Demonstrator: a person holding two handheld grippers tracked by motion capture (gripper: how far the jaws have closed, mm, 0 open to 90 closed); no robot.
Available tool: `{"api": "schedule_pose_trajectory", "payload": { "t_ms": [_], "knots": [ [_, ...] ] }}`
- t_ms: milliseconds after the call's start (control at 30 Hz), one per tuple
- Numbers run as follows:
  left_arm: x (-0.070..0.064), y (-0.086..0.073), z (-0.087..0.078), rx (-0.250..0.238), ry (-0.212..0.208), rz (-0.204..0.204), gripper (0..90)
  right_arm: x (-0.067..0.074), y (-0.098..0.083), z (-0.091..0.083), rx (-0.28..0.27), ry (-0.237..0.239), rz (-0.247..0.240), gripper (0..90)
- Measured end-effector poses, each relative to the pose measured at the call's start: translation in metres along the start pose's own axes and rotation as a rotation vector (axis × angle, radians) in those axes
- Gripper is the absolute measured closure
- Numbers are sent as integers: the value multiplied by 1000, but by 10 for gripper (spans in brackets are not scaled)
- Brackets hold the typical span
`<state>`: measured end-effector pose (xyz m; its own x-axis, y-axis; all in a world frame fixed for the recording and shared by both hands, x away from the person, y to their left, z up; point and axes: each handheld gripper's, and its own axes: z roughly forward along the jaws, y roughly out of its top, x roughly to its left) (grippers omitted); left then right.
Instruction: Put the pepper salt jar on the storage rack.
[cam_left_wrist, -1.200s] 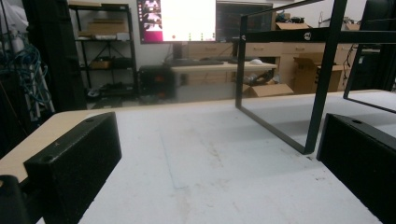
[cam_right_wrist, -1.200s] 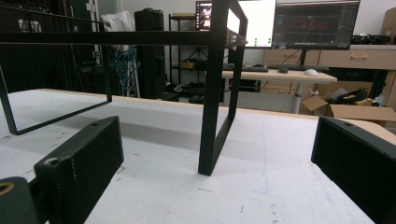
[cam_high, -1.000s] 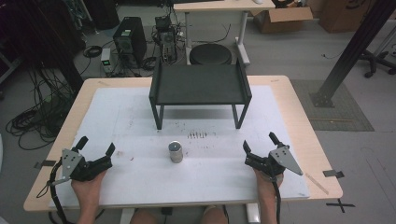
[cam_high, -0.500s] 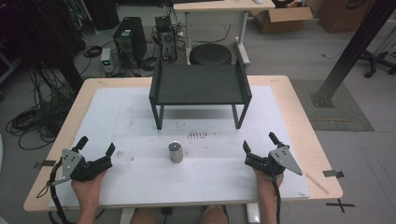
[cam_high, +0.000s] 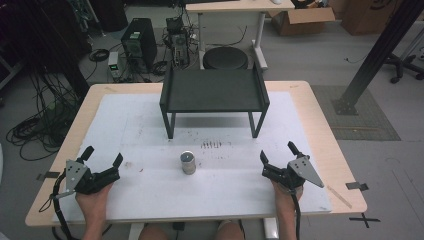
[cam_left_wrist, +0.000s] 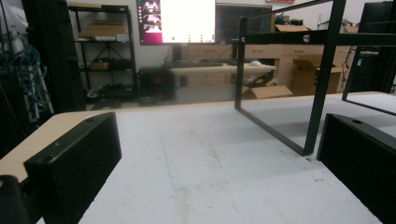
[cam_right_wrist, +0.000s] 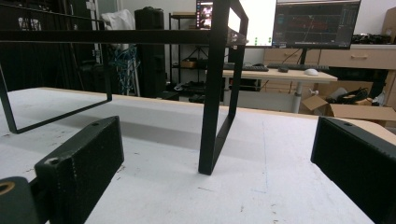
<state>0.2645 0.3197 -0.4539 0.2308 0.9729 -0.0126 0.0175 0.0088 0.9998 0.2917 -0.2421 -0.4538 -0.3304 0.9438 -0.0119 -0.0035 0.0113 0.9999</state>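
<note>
Both pairs of black jaws stand wide apart and hold nothing. In the left gripper view the two blocky pads frame bare white table surface, with the near leg of the black metal shelf-like stand (cam_left_wrist: 322, 84) rising just ahead on the right. The right gripper view shows the same spread, with another leg of that stand between the pads and farther off.

In the high view, the left gripper (cam_high: 103, 164) rests at the near left of the white-covered wooden table (cam_high: 150, 125), and the right gripper (cam_high: 276, 159) at the near right. Both sit low on the surface, each in a hand. The small silvery metal cylinder (cam_high: 188, 163) stands upright between them, well apart from either and in front of the stand (no other loose item lies near the hands).

The step in hand looks like the first reach for the cylinder. To do it well, one gripper should swing inward, level with the can's mid-height, with the jaws kept wide until they straddle it. Then it should close squarely on the round wall, so the can neither tips nor skids on the smooth cover.

Compared with half a second ago, nothing has visibly shifted: the grippers, the cylinder and the stand lie as they did.
</note>
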Motion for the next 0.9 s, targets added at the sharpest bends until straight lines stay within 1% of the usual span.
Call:
{"api": "schedule_pose_trajectory", "payload": {
  "t_ms": [167, 267, 433, 533, 600, 633, 900],
  "knots": [
    [0, 0, 0, 2, -4, 1, 2, 0, 0, 0, -1, 0, 1, 21],
    [1, 0, -1, -10, -11, -12, 2, 0, 0, 0, -1, -1, 2, 21],
    [2, 0, 0, 0, -25, -19, 3, 0, 0, 0, -1, 0, 2, 21],
    [3, 1, 1, -2, -44, -38, 2, 0, 0, 0, -1, 0, 2, 21],
    [3, 1, 2, 0, -61, -40, 2, 0, 0, 0, -1, 0, 3, 21],
    [3, 1, 2, 0, -61, -40, 2, 0, 0, 0, -1, 0, 3, 21],
    [-8, 7, 7, 16, -176, 20, 3, 0, 0, 0, -1, 0, 2, 21]
  ]
}}
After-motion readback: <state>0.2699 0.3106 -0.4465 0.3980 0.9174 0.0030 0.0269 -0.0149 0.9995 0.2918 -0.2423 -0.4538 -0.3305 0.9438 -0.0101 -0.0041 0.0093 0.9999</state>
